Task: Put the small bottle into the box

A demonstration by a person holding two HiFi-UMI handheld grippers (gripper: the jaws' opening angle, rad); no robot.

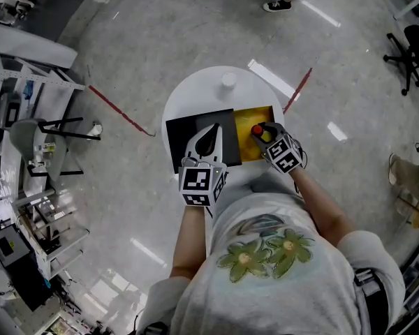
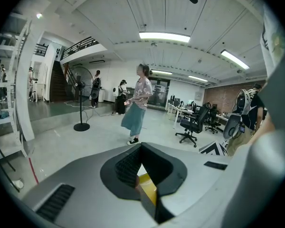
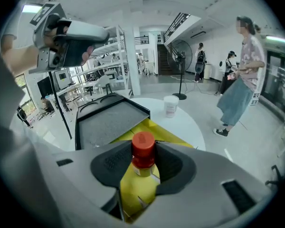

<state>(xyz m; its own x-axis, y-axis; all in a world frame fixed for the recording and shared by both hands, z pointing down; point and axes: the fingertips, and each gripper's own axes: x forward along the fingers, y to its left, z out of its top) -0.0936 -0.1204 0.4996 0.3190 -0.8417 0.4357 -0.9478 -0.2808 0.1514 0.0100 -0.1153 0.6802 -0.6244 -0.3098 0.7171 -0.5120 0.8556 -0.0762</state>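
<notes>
The small bottle (image 1: 263,133), yellow with a red cap, stands upright between the jaws of my right gripper (image 1: 266,132), which is shut on it just below the cap. In the right gripper view the bottle (image 3: 140,175) hangs over the open yellow box (image 3: 167,133). That box (image 1: 248,151) lies on the round white table (image 1: 195,96), to the right of a black tray (image 1: 188,135). My left gripper (image 1: 213,132) is held up in the air over the tray, jaws shut and empty. In the left gripper view, a sliver of yellow shows below the left gripper (image 2: 143,175).
A white cup (image 1: 228,80) stands at the table's far edge, beyond the box. Metal shelves (image 1: 28,117) stand to the left and an office chair (image 1: 412,54) to the far right. A person (image 3: 242,75) stands on the floor past the table.
</notes>
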